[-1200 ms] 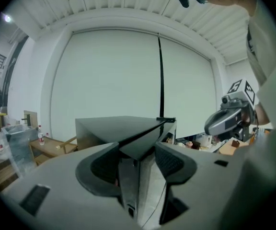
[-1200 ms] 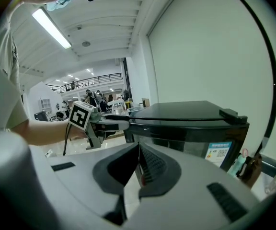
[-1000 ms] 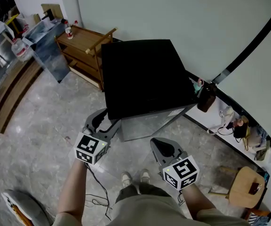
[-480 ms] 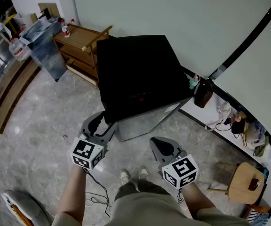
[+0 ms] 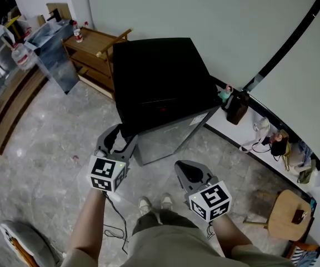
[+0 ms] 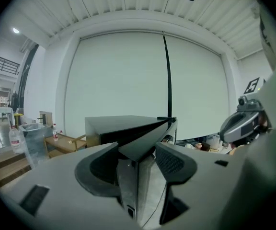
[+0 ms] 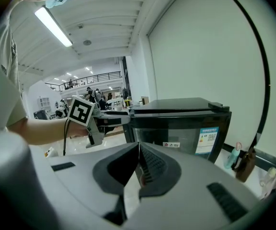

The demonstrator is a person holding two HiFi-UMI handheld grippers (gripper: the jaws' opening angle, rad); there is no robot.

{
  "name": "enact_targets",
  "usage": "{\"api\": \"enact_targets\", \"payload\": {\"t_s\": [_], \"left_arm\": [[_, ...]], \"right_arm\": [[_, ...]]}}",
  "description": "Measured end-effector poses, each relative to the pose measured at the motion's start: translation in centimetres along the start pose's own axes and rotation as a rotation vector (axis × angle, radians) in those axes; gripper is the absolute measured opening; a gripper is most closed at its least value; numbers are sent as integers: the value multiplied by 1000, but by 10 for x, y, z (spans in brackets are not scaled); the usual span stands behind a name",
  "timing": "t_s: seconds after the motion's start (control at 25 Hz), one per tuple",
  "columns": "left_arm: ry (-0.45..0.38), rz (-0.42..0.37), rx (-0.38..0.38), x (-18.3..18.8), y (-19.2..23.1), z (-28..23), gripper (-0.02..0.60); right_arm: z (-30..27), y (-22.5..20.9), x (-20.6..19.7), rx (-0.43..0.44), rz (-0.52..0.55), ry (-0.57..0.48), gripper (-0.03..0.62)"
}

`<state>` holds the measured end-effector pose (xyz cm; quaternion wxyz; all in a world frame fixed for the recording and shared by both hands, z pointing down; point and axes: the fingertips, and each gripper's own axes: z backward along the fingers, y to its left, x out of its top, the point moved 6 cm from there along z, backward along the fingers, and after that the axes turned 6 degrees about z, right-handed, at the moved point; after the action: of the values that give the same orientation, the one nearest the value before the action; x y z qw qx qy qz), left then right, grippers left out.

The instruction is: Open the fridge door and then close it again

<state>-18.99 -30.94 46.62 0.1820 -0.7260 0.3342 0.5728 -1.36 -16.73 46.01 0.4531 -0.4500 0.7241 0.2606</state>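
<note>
With left gripper (image 5: 117, 139) spread wide astride the closed fridge door (image 5: 171, 137) edge at the fridge (image 5: 160, 77) front corner, clamp squarely before pulling outward (right gripper (image 5: 186, 170) pinched shut, empty, just before the fridge).

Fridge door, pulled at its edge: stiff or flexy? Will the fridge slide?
The door looks a rigid slab, so it likely swings without flexing. Its gloss may let the left tool slip. The small fridge on smooth floor might shift slightly.
</note>
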Motion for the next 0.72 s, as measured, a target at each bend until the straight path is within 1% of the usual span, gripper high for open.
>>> {"api": "enact_targets", "payload": {"t_s": [0.16,0.24,0.32,0.4,0.48,0.56,0.6,0.72], "left_arm": [[-24,-34,33,-4,-13,5,232],[-31,-21,42,-7,-19,12,232],[-36,1,36,-8,-25,19,232],[-46,-33,22,-10,-31,27,232],[-54,-70,2,-17,-32,32,232],[-38,-53,-32,-24,-28,32,281],[-28,-43,-53,-25,-25,31,291],[-1,-44,-142,-24,-23,22,293]], "right_arm": [[8,0,-4,-5,-4,-1,-3],[10,3,-3,-2,2,-6,-3],[13,6,-1,4,10,-12,-3],[14,8,1,10,15,-16,-3],[16,11,3,15,18,-20,-3],[17,12,6,18,24,-24,-3],[18,12,7,18,26,-25,-3],[17,12,8,15,31,-21,-3]]}}
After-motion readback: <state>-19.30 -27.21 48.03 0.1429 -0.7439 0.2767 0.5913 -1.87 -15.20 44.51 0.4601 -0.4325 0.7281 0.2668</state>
